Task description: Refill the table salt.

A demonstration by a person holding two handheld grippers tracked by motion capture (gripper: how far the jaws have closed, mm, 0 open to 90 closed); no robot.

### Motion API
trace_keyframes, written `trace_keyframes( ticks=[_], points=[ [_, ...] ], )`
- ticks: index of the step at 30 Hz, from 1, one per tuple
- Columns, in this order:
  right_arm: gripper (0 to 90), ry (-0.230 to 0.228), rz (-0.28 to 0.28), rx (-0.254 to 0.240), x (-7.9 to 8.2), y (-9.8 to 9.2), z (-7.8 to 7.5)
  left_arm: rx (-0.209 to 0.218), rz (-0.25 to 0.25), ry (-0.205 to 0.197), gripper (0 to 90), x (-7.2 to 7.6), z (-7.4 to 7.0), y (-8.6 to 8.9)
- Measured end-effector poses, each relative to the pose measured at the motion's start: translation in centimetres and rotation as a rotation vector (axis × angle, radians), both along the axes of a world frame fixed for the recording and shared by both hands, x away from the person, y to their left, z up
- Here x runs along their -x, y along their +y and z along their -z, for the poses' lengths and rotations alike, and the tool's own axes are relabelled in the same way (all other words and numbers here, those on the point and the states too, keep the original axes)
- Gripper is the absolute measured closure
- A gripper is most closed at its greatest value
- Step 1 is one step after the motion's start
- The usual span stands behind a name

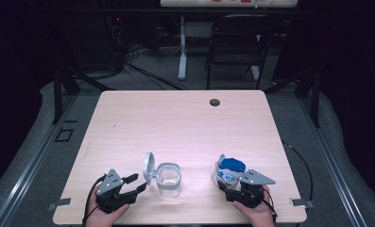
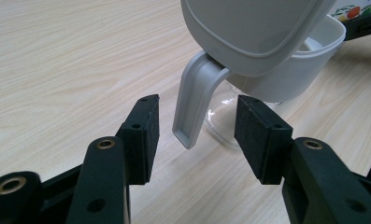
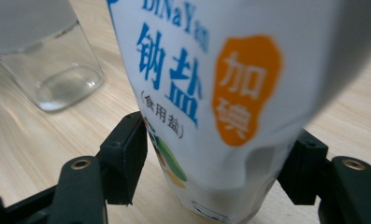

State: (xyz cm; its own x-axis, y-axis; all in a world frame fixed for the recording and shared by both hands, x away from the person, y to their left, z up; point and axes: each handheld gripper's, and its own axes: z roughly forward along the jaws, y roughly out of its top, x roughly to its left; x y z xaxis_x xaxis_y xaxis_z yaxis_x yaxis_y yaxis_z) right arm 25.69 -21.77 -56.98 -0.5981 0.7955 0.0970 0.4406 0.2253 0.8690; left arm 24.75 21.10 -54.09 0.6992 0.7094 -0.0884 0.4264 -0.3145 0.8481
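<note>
At the near edge of the table, the left gripper is held by a hand at the bottom of the high view. Its jaws stand wide apart and grip nothing — in the left gripper view the grey lid tab hangs in the gap between the pads without touching either.

The right gripper sits at the near right, with its jaws closed against both sides of the salt bag. The bag is white with blue characters and an orange patch, and stands upright on the tabletop; its top is open.

Just beyond the left gripper stands the clear jar, with a white rim and its hinged lid raised open on the left side. Jar and bag are apart, the jar to the left.

Farther off — a dark grommet near the table's far edge; behind it, a folding chair.
</note>
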Motion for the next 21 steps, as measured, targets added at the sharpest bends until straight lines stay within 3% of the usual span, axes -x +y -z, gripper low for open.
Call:
trace_keyframes(
  ticks=[5, 21],
  points=[
    [32.7, 0.009, 0.001, -0.038, 0.10, -0.38, 0.07, -0.001, 0.000, 0.000, 50.6, 0.01, 0.00, -0.01],
    [24.2, 0.030, 0.014, -0.039, 0.18, -1.13, -0.01, -0.002, 0.000, 0.000, 50.6, 0.00, -0.01, 0.01]
  ],
)
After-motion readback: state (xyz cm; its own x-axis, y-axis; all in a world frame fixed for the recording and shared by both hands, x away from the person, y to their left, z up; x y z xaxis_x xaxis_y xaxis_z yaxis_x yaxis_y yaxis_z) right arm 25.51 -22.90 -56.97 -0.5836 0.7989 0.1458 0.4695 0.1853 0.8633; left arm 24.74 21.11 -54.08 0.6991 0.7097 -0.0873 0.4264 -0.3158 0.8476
